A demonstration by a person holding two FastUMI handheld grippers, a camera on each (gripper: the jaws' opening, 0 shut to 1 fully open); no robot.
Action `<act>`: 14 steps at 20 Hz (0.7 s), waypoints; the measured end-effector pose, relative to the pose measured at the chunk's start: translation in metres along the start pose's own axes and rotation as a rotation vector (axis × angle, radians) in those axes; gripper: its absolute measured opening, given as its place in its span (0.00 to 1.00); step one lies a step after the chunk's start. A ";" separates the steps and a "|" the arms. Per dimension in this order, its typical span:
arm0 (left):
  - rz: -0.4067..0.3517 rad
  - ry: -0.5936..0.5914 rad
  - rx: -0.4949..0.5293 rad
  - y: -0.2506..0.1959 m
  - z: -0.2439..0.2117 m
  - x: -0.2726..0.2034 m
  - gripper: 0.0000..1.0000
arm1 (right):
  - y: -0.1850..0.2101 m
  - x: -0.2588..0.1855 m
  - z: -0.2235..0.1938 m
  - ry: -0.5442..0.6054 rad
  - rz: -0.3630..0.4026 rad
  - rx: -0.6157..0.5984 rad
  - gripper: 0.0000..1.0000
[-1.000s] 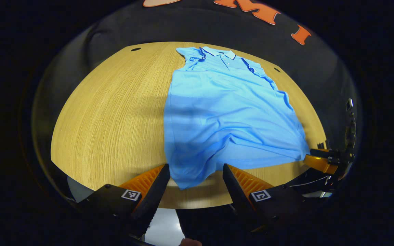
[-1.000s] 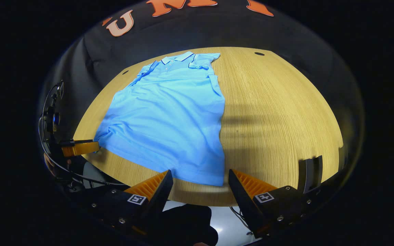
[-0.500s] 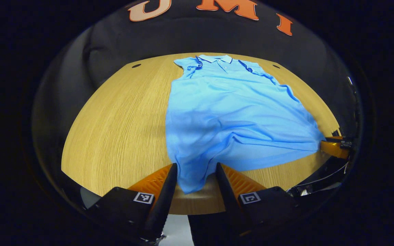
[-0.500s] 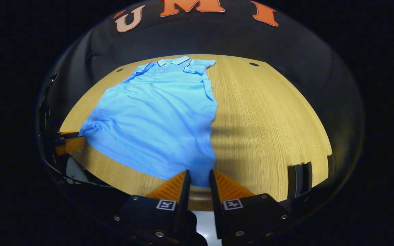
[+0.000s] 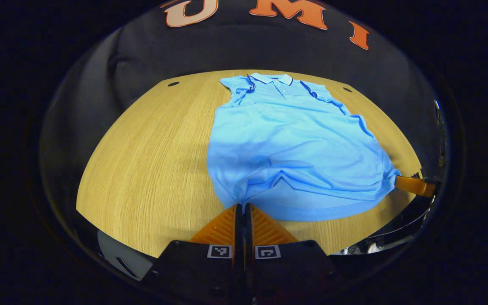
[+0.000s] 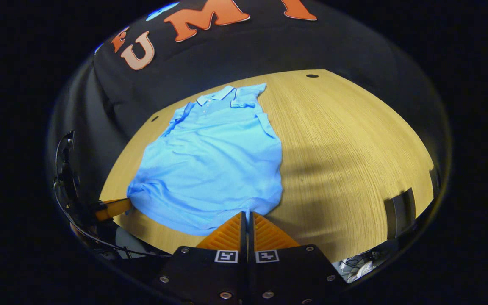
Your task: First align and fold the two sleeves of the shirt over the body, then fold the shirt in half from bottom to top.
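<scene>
Blue shirt (image 5: pixel 295 144) on table (image 5: pixel 142 161), left tongs (image 5: pixel 240 206) and right tongs (image 6: pixel 246 213) pinching hem

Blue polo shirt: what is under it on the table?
The blue polo shirt lies straight on the wooden table, bare wood showing around it. Whatever sits beneath the fabric is covered. Left gripper and right gripper pinch its bottom corners.

Shirt (image 5: pixel 295 144) flat on the bench (image 5: pixel 151 161), collar at the far edge, hem at the near edge. Left gripper (image 5: pixel 239 205) at the hem's near left corner, right gripper (image 6: pixel 246 214) at its near right corner, jaws of each together on the cloth. Bare bench left and right of the shirt.
</scene>
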State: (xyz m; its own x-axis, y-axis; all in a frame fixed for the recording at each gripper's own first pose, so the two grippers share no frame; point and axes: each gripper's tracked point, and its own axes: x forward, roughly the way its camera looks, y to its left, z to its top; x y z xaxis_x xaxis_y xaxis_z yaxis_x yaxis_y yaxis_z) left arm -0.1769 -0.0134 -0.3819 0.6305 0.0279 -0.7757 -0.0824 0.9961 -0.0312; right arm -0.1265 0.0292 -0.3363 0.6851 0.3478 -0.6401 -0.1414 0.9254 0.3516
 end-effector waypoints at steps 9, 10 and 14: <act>-0.008 -0.157 -0.040 0.002 0.094 -0.038 0.06 | 0.026 -0.027 0.091 -0.167 0.080 0.013 0.01; -0.008 -0.173 -0.041 0.002 0.106 -0.040 0.06 | 0.027 -0.029 0.101 -0.182 0.083 0.011 0.00; -0.016 -0.218 -0.047 0.003 0.150 -0.046 0.06 | 0.031 -0.031 0.143 -0.237 0.102 0.026 0.00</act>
State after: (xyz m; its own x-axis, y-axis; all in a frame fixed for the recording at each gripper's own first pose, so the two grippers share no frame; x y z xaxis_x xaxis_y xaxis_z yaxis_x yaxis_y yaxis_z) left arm -0.0904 0.0003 -0.2524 0.7837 0.0344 -0.6201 -0.1037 0.9917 -0.0761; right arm -0.0498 0.0253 -0.2083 0.8169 0.3914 -0.4237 -0.2019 0.8821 0.4255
